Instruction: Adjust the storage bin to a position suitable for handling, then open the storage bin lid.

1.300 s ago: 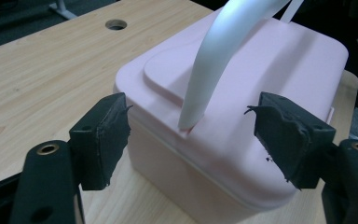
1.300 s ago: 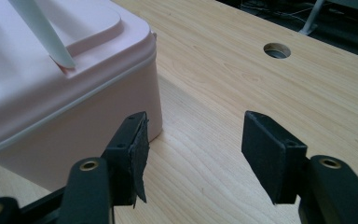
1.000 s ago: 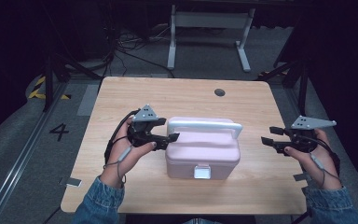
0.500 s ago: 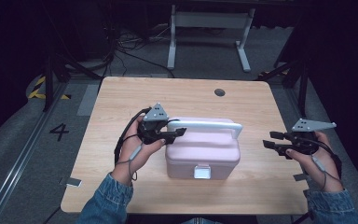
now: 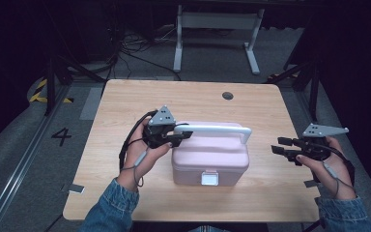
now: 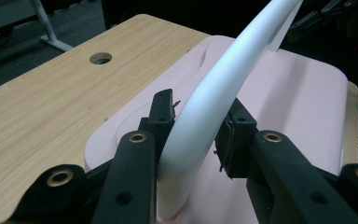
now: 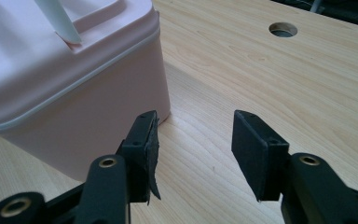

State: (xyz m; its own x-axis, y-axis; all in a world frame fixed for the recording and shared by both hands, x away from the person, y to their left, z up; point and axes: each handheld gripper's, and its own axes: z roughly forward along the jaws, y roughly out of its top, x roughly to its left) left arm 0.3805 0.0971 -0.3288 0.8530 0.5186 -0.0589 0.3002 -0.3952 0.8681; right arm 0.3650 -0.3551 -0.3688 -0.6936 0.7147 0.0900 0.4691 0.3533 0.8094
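While standing near the middle of the wooden table, pink box with white handle raised. Left gripper just closed, clenched on handle's left end. Right gripper closing slightly, nothing between jaws, just beside box's right wall.

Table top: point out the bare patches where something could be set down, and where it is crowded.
Bare wood lies on the table between its far edge and the pink box, around the cable hole. The near left corner is free too. Crowded: around the box, with the left gripper on its white handle.
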